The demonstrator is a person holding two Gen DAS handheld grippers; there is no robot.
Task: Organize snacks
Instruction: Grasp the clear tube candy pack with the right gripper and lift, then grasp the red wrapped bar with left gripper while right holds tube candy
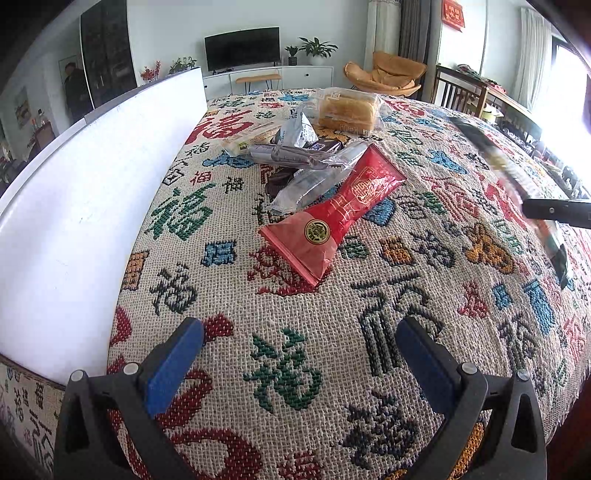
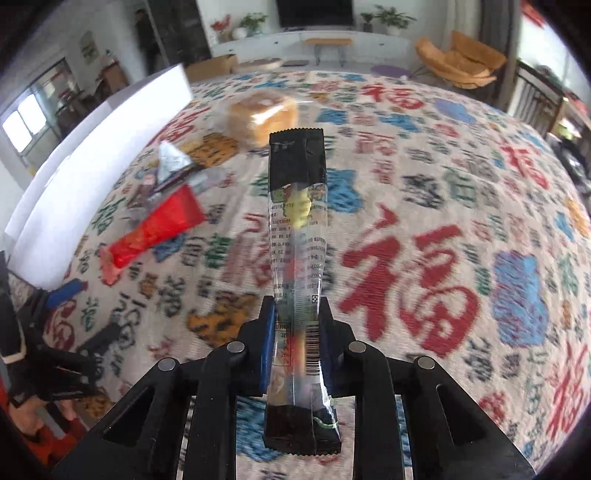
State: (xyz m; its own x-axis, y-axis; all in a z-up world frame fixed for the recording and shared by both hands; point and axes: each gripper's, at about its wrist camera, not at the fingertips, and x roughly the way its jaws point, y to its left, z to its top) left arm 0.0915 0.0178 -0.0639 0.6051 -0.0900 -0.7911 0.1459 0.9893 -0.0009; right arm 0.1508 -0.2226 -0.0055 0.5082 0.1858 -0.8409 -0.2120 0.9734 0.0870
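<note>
**Right tool carries one snack bar; the pile lies ahead of the idle left tool**

Left wrist view: nearest the camera the left tool [image 1: 299, 360] stands released, its blue pads wide apart over bare cloth. The red packet [image 1: 334, 218] lies straight ahead, its long axis running away and to the right, with the heap of silver wrappers [image 1: 295, 162] and the bagged bread [image 1: 347, 109] beyond it. A white board [image 1: 92, 177] borders the desk's left edge.

Right wrist view: the right tool [image 2: 297, 328] is clenched on a clear snack bar with black ends [image 2: 297, 229], which points forward along the fingers, lifted off the embroidered tablecloth [image 2: 424, 258]. The pile sits well off to its left, nearer the left tool. Behind, a living room with a television [image 2: 314, 13] and an orange chair [image 2: 461, 61].
</note>
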